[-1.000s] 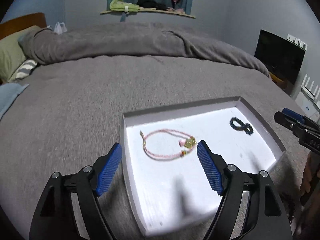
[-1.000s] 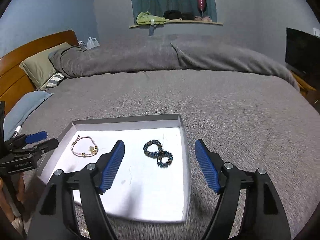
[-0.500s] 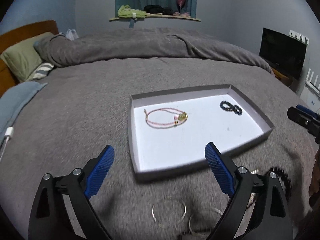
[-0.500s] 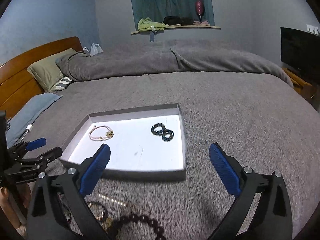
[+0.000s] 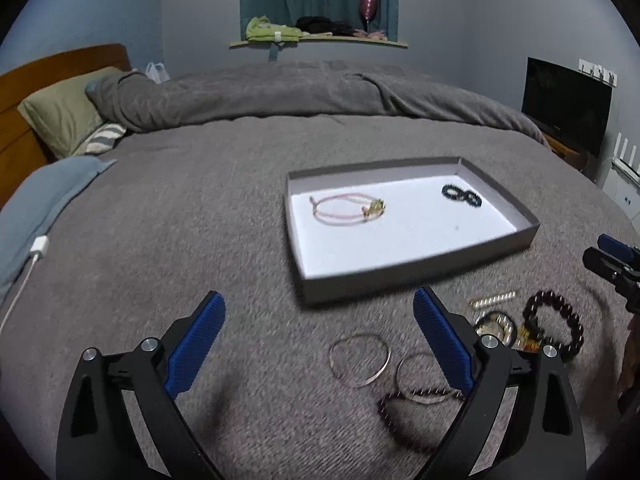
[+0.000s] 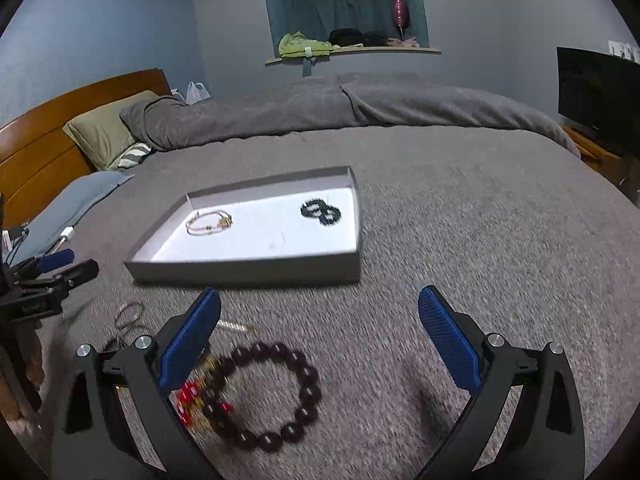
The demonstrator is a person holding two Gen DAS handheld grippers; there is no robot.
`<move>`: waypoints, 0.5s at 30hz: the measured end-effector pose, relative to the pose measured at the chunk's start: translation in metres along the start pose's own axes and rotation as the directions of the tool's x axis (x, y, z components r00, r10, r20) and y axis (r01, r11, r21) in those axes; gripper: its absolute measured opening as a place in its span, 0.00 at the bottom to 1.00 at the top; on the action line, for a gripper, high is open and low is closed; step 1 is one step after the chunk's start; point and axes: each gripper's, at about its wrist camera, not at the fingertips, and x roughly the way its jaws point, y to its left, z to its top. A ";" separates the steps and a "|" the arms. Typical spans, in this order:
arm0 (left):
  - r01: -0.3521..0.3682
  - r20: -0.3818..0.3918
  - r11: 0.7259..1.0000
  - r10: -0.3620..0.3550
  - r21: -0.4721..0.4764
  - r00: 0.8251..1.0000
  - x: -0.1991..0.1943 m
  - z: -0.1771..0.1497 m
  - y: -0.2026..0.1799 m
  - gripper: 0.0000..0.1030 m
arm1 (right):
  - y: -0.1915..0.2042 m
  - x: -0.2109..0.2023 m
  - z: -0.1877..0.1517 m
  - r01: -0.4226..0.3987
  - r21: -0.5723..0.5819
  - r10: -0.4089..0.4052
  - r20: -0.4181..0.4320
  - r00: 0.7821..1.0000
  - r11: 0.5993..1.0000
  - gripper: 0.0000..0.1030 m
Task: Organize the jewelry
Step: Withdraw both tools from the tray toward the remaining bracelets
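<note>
A shallow grey tray with a white floor lies on the bed. A pink cord bracelet and a black bead bracelet lie inside. In front of the tray, loose on the blanket, are a thin silver bangle, a second bangle, a dark bead bracelet and a small gold piece. My left gripper is open and empty, above the blanket near the bangles. My right gripper is open and empty, over the dark bead bracelet.
Grey blanket covers the bed. Pillows and a wooden headboard are at the left. A white charger cable lies at the left. A black TV stands at the right.
Both grippers have pulled back from over the tray toward the near side. The loose jewelry in front of the tray has come into view. Both stay open.
</note>
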 end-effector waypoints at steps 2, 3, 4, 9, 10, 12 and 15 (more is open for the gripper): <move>-0.007 -0.018 1.000 0.008 0.005 1.000 0.001 -0.008 0.003 0.92 | -0.007 -0.003 -0.008 0.015 0.008 -0.015 -0.011 1.000 1.000 0.95; -0.014 -0.028 1.000 0.014 0.009 1.000 0.002 -0.012 0.004 0.92 | -0.009 -0.003 -0.009 0.017 0.012 -0.017 -0.015 1.000 1.000 0.95; -0.019 -0.034 1.000 0.019 0.011 0.999 0.003 -0.015 0.005 0.92 | -0.012 -0.004 -0.012 0.019 0.018 -0.019 -0.021 1.000 1.000 0.95; -0.036 -0.062 0.999 0.037 0.027 0.997 0.007 -0.030 0.011 0.92 | -0.023 -0.001 -0.021 0.015 0.056 -0.012 -0.050 0.999 0.998 0.95; -0.037 -0.066 0.999 0.039 0.031 0.997 0.009 -0.031 0.010 0.92 | -0.024 0.000 -0.021 0.014 0.058 -0.011 -0.057 0.998 0.998 0.95; -0.032 -0.079 0.999 0.036 0.041 0.996 0.014 -0.033 0.007 0.92 | -0.024 0.001 -0.022 0.013 0.054 -0.010 -0.062 0.998 0.998 0.95; 0.000 -0.089 0.999 0.005 0.053 0.996 0.019 -0.034 0.003 0.92 | -0.022 0.001 -0.023 0.011 0.036 -0.008 -0.062 0.998 0.999 0.95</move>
